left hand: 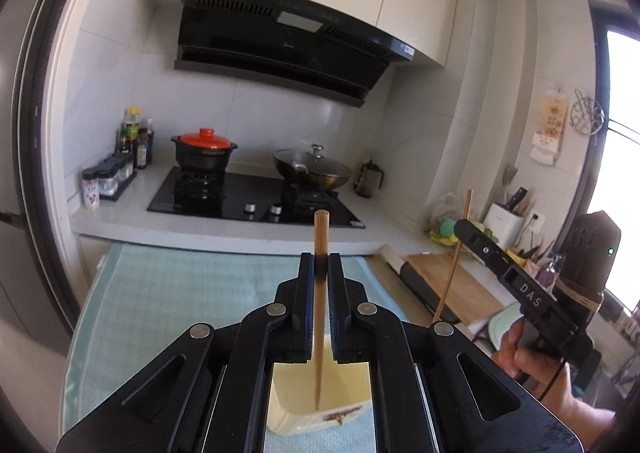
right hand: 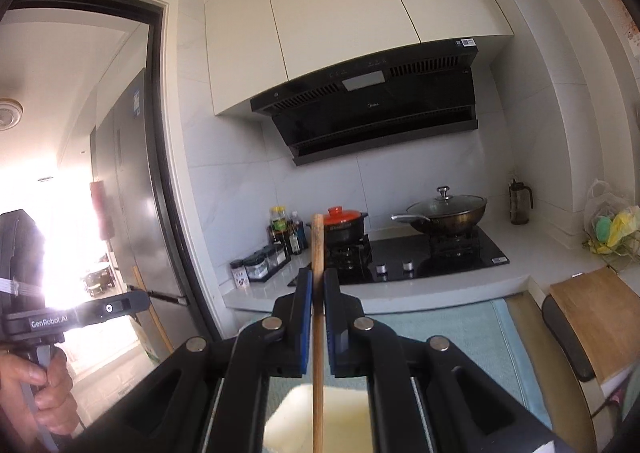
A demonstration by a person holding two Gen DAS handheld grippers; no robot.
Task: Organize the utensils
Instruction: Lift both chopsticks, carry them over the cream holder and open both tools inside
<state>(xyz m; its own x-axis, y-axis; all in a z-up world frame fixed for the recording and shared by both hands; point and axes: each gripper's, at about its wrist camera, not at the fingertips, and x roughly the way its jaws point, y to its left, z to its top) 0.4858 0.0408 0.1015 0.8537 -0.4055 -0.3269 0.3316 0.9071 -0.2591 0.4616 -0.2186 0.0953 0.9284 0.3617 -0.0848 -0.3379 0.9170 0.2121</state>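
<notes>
In the left wrist view my left gripper (left hand: 320,259) is shut on a wooden chopstick (left hand: 321,237) that stands upright, its blunt end above the jaws and its thin tip low over a cream container (left hand: 344,389). My right gripper (right hand: 318,273) is shut on a second wooden chopstick (right hand: 317,245), also upright, above the same cream container (right hand: 348,409). Each gripper shows in the other's view: the right gripper (left hand: 460,227) with its chopstick (left hand: 456,253) at the right, the left gripper (right hand: 142,299) with its chopstick (right hand: 154,317) at the left, each held by a hand.
A teal mat (left hand: 180,293) lies under the container. Behind it is a hob (left hand: 240,197) with an orange-lidded pot (left hand: 205,153) and a lidded wok (left hand: 312,171). Condiment bottles (left hand: 134,141) stand left, a wooden cutting board (right hand: 596,317) and knife block (left hand: 504,219) right. A fridge (right hand: 132,193) is at the left.
</notes>
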